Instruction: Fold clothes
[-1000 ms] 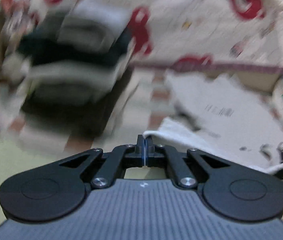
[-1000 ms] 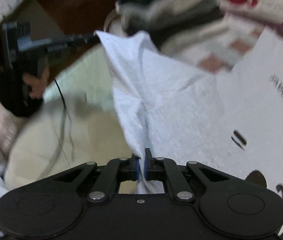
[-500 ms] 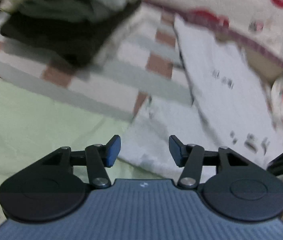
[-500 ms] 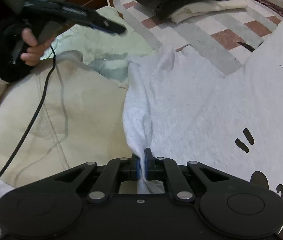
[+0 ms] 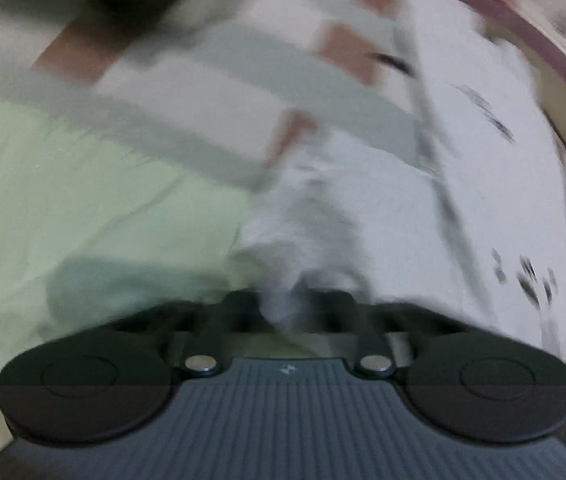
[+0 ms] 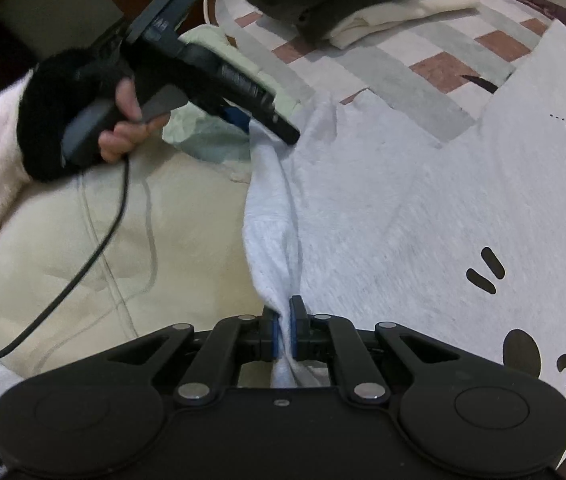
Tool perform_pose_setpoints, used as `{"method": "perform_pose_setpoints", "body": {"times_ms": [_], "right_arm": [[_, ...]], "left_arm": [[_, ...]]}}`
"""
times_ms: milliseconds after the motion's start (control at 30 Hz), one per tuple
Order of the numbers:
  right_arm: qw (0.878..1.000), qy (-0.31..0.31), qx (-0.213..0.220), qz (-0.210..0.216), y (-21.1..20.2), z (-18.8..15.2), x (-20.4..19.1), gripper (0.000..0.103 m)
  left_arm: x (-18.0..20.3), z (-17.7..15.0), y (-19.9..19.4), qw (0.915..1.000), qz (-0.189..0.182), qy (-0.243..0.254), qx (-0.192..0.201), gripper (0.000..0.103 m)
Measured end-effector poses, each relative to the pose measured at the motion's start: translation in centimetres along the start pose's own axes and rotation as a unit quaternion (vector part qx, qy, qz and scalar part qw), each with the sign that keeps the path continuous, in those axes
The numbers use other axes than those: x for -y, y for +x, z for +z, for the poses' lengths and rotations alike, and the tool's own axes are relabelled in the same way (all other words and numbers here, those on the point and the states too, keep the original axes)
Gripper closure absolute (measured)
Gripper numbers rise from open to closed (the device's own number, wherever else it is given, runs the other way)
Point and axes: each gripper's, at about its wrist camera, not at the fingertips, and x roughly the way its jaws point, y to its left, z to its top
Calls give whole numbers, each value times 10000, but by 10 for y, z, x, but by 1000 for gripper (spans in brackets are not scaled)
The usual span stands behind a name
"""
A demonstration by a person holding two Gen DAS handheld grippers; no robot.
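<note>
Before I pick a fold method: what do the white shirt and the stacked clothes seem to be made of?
White shirt: looks like soft matte cotton jersey; it bunches into fine creases where the right gripper pinches it. Stacked clothes: thicker matte knits, perhaps fleece or heavy cotton, judging by their bulky folded edges; fibre uncertain.

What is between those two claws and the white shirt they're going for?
Nothing visible. The right gripper already pinches the white shirt at its bunched edge, and the left gripper has its jaws closed on the same edge further up.

Left wrist view is all motion smear, so the left gripper point(image 5: 287, 312) fingertips are mush. The white T-shirt point(image 6: 423, 216) and its black print run off the right edge.
</note>
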Motion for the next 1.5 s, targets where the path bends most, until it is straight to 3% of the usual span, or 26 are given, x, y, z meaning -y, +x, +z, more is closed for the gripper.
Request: {"method": "perform_pose_setpoints", "body": {"times_ms": [33,100,133,167,267,433,600,633,667,733,767,867,900,967,1000,1067,1100,1167,1267,1367,1400,1500], "right_arm": [[10000,62,48,56,-2,0,2,95],[9995,191,151,175,-7,1,6,95],[9989,299,221,286,-11,1,9,95],[9979,414,295,404,-14,1,12,95],[9936,719,417,767,-20,0,20,95],[9963,479,62,711,1,0,9,95],[9963,255,-89,818,5,5,1,90],[9942,231,20,1047,0,5,3,91],[9862,318,166,1614,-5,5,7,91],[9616,536,463,2653,-12,3,17,91],[9606,643,578,2642,-13,3,22,91],[9646,914,856,2321,-21,5,40,91],[9648,1027,993,2207,-26,4,48,91],[9665,1200,1375,1805,-47,3,68,89],[9691,1205,1573,1468,-60,4,80,85],[9676,1341,2081,508,-90,1,109,79],[9622,1408,2330,16,-105,0,124,75],[9504,1319,2707,-785,-132,-2,152,75],[9289,1080,3089,-1733,-167,3,195,75],[9099,1186,3092,-2498,-181,17,242,74],[9026,1222,3083,-2746,-185,22,258,69],[8890,1222,2742,-3458,-183,27,301,65]], "left_arm": [[10,-2,-10,9993,27,304,208,102],[25,-10,-46,9878,617,1061,955,102],[27,-14,-62,9807,791,1293,1236,101],[23,-19,-77,9797,717,1257,1388,101],[5,-31,-93,9884,341,758,1270,101],[9,-38,-76,9895,664,891,927,101],[1,-37,-66,9935,677,758,520,101],[1,-37,-67,9937,663,760,495,101],[1,-38,-68,9939,650,762,471,101],[2,-38,-68,9936,685,801,419,101],[2,-38,-67,9937,702,780,382,101],[5,-38,-68,9884,1110,952,407,99],[12,-40,-71,9805,1445,1231,508,95],[25,-45,-77,9570,2159,1787,743,92],[27,-45,-82,9519,2254,1906,826,92],[33,-36,-91,9547,2035,1944,971,88],[36,-30,-95,9570,1896,1939,1031,86],[45,-13,-98,9609,1573,1965,1152,66],[65,19,-92,9641,998,2071,1331,59],[79,56,-68,9629,479,2269,1383,58],[87,70,-56,9627,367,2304,1373,57],[104,117,-15,9648,125,2276,1311,53]]}}
